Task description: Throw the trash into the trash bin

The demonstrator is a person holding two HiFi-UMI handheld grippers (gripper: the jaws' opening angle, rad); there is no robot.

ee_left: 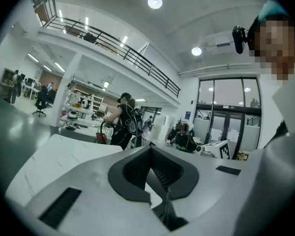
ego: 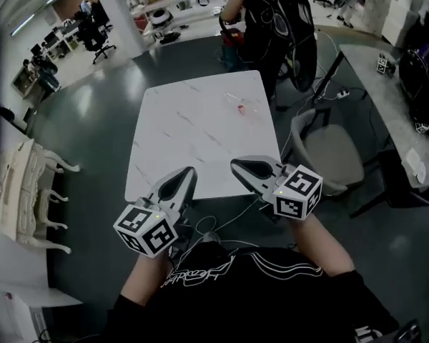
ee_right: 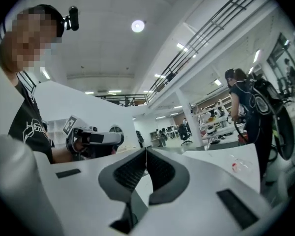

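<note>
Trash [ego: 241,106], a small clear scrap with a red spot, lies far right on the white worktop [ego: 186,134], too small for detail. Left gripper [ego: 188,174] and right gripper [ego: 237,165] hover near, jaws clenched, empty.

Left tongs [ego: 189,173], right tongs [ego: 236,165]: closed, empty

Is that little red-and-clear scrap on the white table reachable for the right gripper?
Probably yes: only bare table lies between the right gripper and the scrap. Its jaws are shut, so they must open first.
</note>
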